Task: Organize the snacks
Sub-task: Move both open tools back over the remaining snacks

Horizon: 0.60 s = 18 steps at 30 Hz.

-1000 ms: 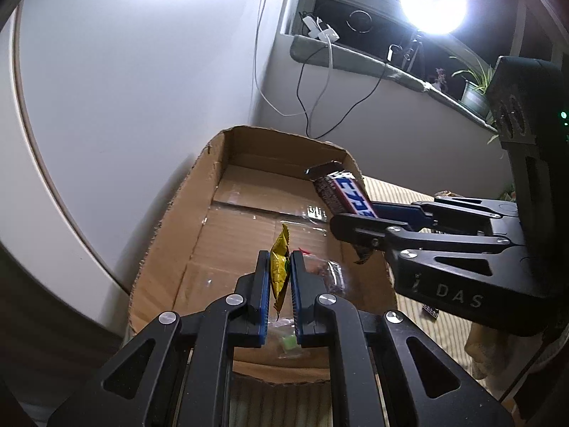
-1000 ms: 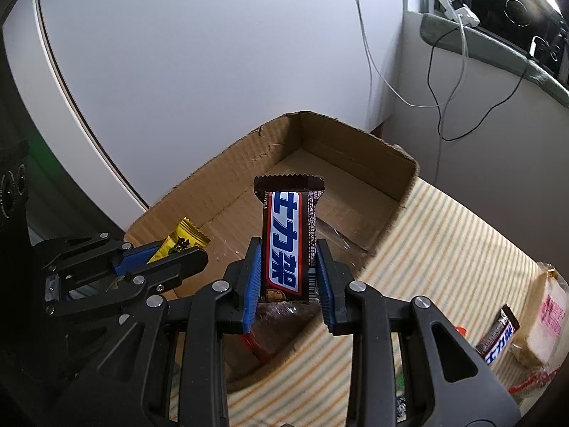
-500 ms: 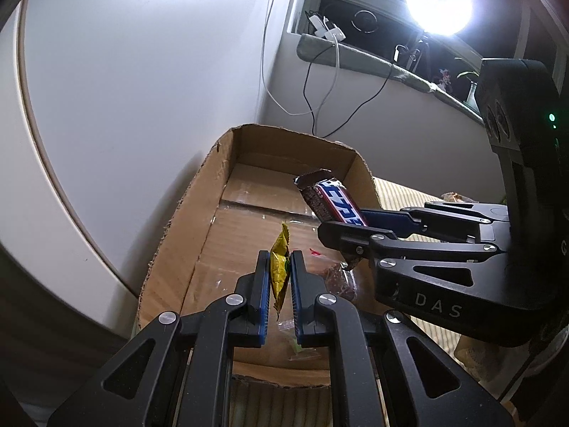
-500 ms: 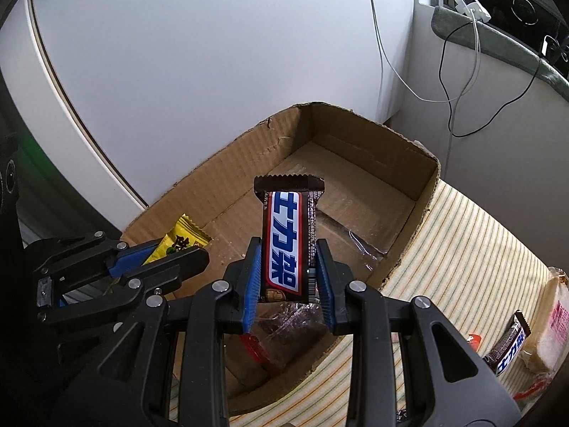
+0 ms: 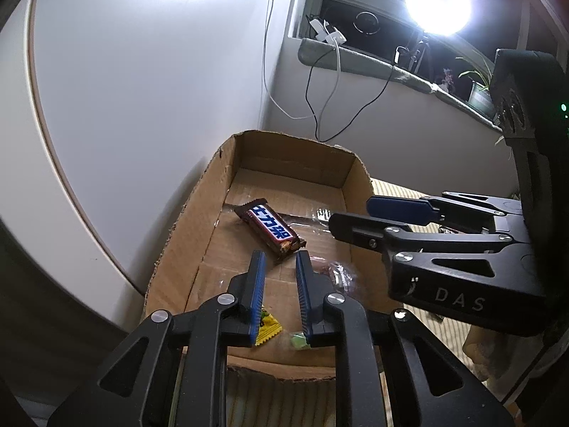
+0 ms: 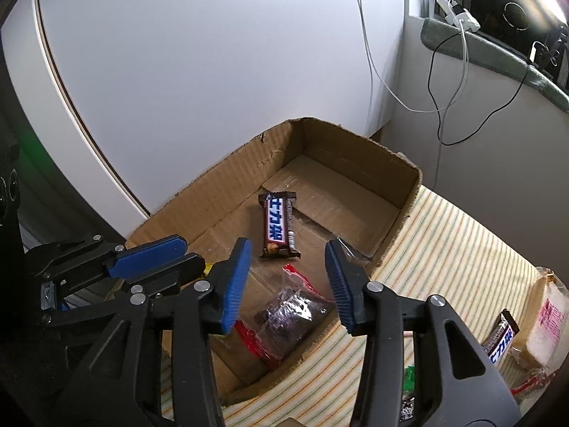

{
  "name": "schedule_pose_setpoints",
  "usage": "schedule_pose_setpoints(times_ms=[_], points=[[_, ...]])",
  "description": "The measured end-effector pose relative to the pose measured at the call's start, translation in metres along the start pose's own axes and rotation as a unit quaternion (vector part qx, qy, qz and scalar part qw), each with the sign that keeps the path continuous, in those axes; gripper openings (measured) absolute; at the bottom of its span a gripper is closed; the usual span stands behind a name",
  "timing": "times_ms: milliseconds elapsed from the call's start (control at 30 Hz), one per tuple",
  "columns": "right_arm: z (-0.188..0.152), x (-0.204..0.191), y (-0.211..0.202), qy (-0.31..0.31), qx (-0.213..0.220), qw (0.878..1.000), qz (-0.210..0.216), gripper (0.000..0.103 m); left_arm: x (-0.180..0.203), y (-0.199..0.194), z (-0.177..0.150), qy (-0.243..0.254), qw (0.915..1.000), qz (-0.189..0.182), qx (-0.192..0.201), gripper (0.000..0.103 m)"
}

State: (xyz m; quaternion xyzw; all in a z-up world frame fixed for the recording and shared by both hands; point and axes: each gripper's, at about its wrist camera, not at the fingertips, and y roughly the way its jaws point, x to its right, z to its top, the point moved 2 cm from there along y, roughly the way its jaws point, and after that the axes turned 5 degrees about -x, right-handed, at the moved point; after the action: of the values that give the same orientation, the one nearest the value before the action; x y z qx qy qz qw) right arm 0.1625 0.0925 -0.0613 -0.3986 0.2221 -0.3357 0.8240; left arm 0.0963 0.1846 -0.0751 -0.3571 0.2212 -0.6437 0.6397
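Snack bar [image 6: 278, 226] flat on the floor of the cardboard box [image 6: 359, 178], label up, near the middle. In the right wrist view, long axis close to 12–6 o'clock, crimped brown end toward 12, torn-looking end toward 6. In the left wrist view [image 5: 271, 228], same bar on a slant, from about 10 to 4 o'clock.

Right gripper [image 6: 287, 283] above the box's near half, jaws opening, blue pads well apart, nothing between them; bar beyond the tips, toward 12 o'clock. Left gripper [image 5: 278, 294] also over the box, jaws opening, a narrow gap between the pads, nothing pinched there. Below it on the box floor: yellow wrapper [image 5: 267, 331] at 7 o'clock from the tips, small green candy [image 5: 298, 341] at 5 o'clock.

Clear packet with red edges and dark contents [image 6: 284, 315] in the box, at 6 o'clock from the bar and under the right gripper's gap. Strip of clear tape across the floor seam beside the bar.

Box on a striped mat [image 6: 448, 249], back corner against a white wall. On the mat at 4 o'clock from the box: a second bar with the same label [image 6: 499, 338], touching a pale wrapped cake [image 6: 544, 323]. Cables [image 6: 437, 89] down from the windowsill at 1 o'clock. Bright lamp [image 5: 438, 3] on the sill in the left wrist view.
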Motion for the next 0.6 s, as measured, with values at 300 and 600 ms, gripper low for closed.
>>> schedule_pose_setpoints(times_ms=[300,600], points=[[-0.012,0.011,-0.025,0.014,0.018,1.000,-0.009,0.047,0.015,-0.015,-0.002,0.010,0.9999,-0.003,0.010,0.016],[-0.047,0.055,-0.064,0.045,0.035,0.998,-0.033,0.047,0.046,-0.024,-0.009,0.024,0.9992,-0.026,0.016,0.016]])
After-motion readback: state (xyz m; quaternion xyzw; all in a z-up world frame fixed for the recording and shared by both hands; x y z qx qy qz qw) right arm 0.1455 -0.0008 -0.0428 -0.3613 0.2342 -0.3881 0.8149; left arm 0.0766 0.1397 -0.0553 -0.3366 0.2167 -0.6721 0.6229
